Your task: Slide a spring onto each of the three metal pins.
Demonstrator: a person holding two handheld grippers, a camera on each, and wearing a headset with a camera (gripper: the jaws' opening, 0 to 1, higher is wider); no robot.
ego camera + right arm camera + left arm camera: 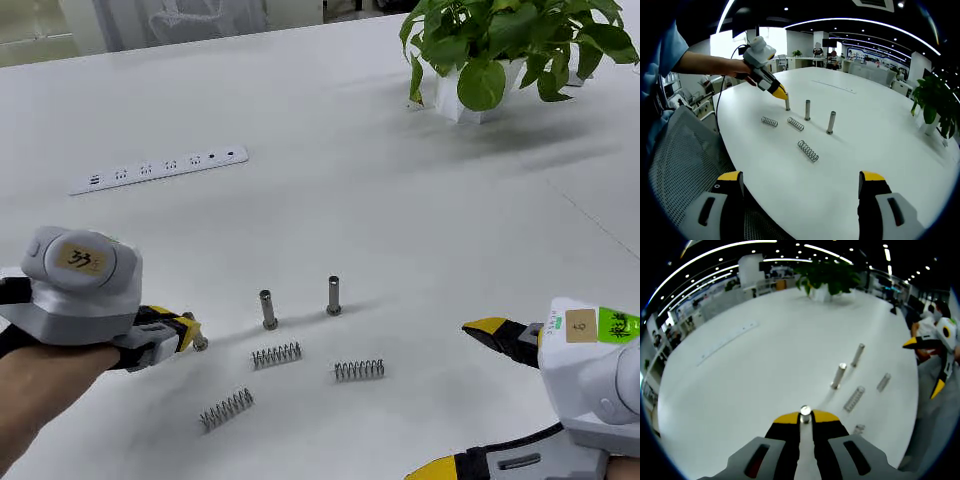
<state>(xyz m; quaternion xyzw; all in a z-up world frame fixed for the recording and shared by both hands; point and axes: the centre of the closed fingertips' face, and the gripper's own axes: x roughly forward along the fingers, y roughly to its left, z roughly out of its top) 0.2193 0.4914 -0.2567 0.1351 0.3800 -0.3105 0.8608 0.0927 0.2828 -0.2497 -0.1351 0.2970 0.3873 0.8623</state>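
- The left gripper (190,335) was clenched on the head of one pin (805,411). It kept that pin upright at the left end of the row, probably to steady it so a spring could go over it. Whether the pin's foot touched the table (400,220) I could not tell.
- The second pin (268,308) and the third pin (333,295) stood free on their wide bases. They were near each other and bare, so no spring was on any pin yet.
- Three springs lay flat on the table just in front of the pins: the near spring (226,408), the middle spring (276,354) and the right-hand spring (359,370). They lay apart from one another, which left room for jaws to close on one alone.
- The right gripper (801,176) hung released, with its jaws spread wide and nothing between them. It was well apart from the springs, at the table's near edge. I judged it the one meant to fetch a spring, most likely the right-hand one, which lay closest to it.
- A power strip (160,168) and a potted plant (500,50) sat far back, out of the way of the work.
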